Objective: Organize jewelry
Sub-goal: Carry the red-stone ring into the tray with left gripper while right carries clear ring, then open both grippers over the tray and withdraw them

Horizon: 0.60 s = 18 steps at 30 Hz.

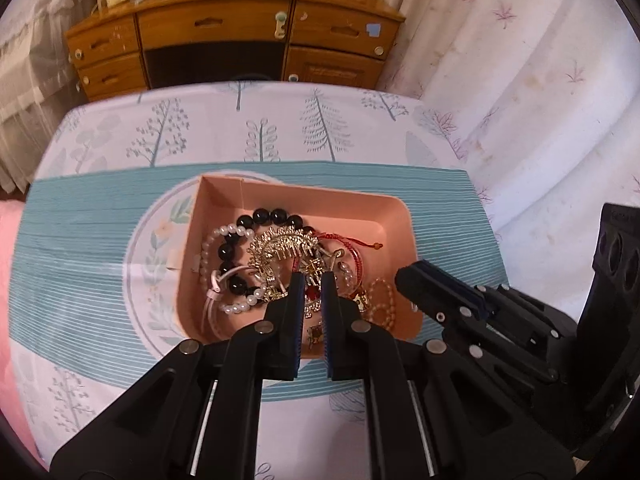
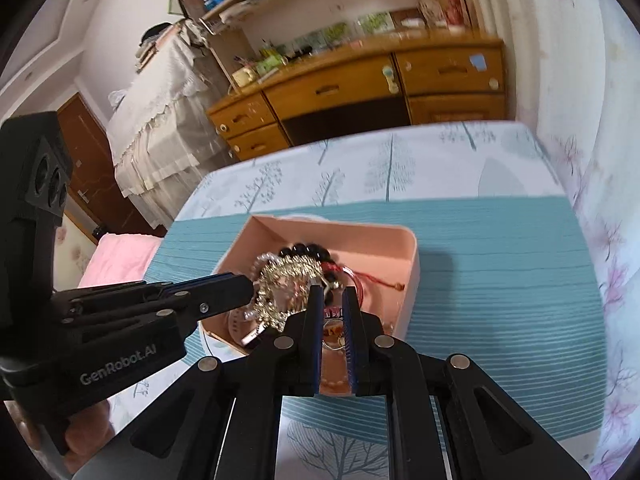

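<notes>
A pink tray (image 1: 304, 192) (image 2: 340, 232) on a teal mat (image 1: 80, 240) holds a tangle of jewelry. In it lie a black bead bracelet (image 1: 272, 216) (image 2: 304, 249), a pearl bracelet (image 1: 230, 232), a gold comb-like ornament (image 1: 280, 244) (image 2: 288, 272), a red cord bracelet (image 1: 352, 242) (image 2: 376, 280) and a pale bead bracelet (image 1: 382, 300). My left gripper (image 1: 313, 278) (image 2: 246, 292) hangs over the tray's near half, jaws shut, nothing seen held. My right gripper (image 2: 333, 290) (image 1: 406, 280) hovers close beside it at the tray's right side, also shut, with jewelry showing below its narrow gap.
The mat lies on a table covered with a tree-print cloth. Beyond the table stands a wooden desk (image 1: 240, 28) (image 2: 360, 80) with drawers and clutter on top. A floral curtain (image 1: 520, 80) hangs on the right, and pink bedding (image 2: 116, 260) lies at the left.
</notes>
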Motion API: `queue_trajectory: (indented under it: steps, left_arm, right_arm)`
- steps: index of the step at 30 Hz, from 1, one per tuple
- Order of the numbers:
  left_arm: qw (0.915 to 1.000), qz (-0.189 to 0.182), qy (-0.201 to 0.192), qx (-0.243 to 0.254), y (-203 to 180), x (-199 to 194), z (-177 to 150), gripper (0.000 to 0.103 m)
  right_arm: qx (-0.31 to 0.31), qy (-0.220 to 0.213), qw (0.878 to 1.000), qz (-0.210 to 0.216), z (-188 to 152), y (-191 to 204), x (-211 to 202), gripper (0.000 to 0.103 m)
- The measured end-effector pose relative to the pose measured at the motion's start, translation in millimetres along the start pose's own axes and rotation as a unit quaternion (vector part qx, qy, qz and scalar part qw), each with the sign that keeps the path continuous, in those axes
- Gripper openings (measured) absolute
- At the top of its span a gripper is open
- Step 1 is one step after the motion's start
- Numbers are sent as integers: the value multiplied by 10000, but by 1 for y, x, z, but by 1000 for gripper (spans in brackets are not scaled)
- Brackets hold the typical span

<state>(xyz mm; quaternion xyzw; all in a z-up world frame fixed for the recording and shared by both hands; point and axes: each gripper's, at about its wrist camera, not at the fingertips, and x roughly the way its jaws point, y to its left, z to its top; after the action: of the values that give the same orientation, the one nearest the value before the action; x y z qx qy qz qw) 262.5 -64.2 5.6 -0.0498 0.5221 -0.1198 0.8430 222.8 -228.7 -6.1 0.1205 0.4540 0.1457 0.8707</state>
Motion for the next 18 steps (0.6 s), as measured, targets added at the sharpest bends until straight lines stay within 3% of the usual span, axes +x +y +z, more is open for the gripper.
queue_trajectory:
  steps: [5, 8, 11, 13, 18]
  left_arm:
    - [9996, -101, 251, -126, 7, 15, -4, 6]
    - [9995, -104, 263, -117, 8, 15, -7, 8]
    - [9996, -93, 225, -115, 9, 6, -12, 26]
    - [9999, -52, 94, -100, 9, -2, -16, 44]
    - [9998, 15, -157, -105, 12, -25, -31, 46]
  right_arm:
    - [67, 107, 9999, 11, -7, -10, 16, 11]
    - [96, 111, 9999, 4, -10, -12, 18, 18]
    - [145, 66, 9999, 23, -12, -12, 14, 24]
    - [132, 45, 9999, 19, -16, -9, 9, 25]
    - [46, 94, 9998, -163, -30, 1, -6, 25]
